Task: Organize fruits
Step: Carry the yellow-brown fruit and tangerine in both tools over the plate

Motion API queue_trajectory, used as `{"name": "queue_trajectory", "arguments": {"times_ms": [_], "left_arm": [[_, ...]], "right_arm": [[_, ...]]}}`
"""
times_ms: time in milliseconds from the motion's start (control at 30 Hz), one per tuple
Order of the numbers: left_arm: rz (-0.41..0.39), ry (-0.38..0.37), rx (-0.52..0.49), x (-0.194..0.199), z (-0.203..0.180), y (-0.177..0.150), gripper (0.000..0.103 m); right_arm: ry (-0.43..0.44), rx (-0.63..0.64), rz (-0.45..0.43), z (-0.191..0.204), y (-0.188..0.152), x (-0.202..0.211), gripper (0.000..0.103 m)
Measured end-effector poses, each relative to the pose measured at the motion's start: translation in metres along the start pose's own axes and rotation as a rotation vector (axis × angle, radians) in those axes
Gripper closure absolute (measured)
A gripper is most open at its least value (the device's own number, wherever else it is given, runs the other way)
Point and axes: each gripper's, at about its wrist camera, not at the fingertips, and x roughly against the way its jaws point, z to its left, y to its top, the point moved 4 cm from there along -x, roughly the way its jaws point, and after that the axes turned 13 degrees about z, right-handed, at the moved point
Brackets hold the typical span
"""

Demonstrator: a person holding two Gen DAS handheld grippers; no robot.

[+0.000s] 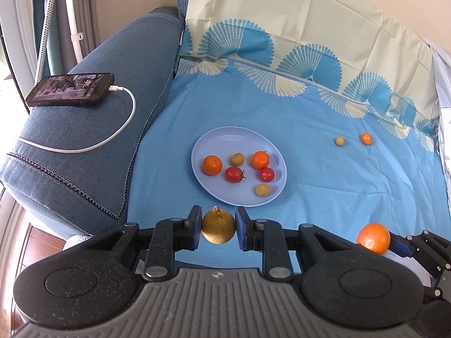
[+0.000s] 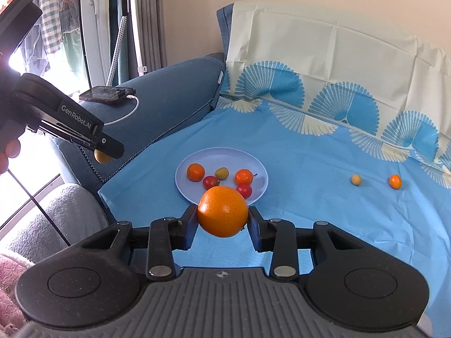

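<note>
Left gripper [image 1: 218, 226] pinches a yellow-brown fruit [image 1: 218, 228], right gripper [image 2: 222, 215] clamps an orange [image 2: 222, 211], both above the plate [image 1: 217, 138].

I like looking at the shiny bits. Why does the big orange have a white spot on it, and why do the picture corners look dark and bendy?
Right wrist view: the white spot on the orange held in the right tool is glare from bright light; the window at far left is washed out. Left wrist view: the plate casts only soft shadows. Both views: the fisheye lens curves edges and darkens corners.
</note>
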Motion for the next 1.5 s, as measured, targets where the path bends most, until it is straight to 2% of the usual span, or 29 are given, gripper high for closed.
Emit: {"name": "queue_trajectory", "arguments": {"times_ms": [400, 767, 1033, 1500], "left_arm": [[0.012, -0.001, 0.011, -0.009, 0.003, 0.011, 0.075], [0.03, 0.016, 0.014, -0.03, 0.002, 0.042, 0.075], [0.069, 0.024, -0.006, -0.072, -0.007, 0.078, 0.075], [0.141, 0.054, -0.028, -0.156, -0.015, 0.131, 0.075]], "right_arm": [[0.003, -0.02, 0.022, -0.006, 0.005, -0.013, 0.064], [0.012, -0.032, 0.031, -0.015, 0.02, -0.043, 0.064], [0.02, -0.032, 0.046, -0.024, 0.045, -0.085, 0.064], [0.017, -0.007, 0.125, -0.032, 0.079, -0.174, 0.064]]}}
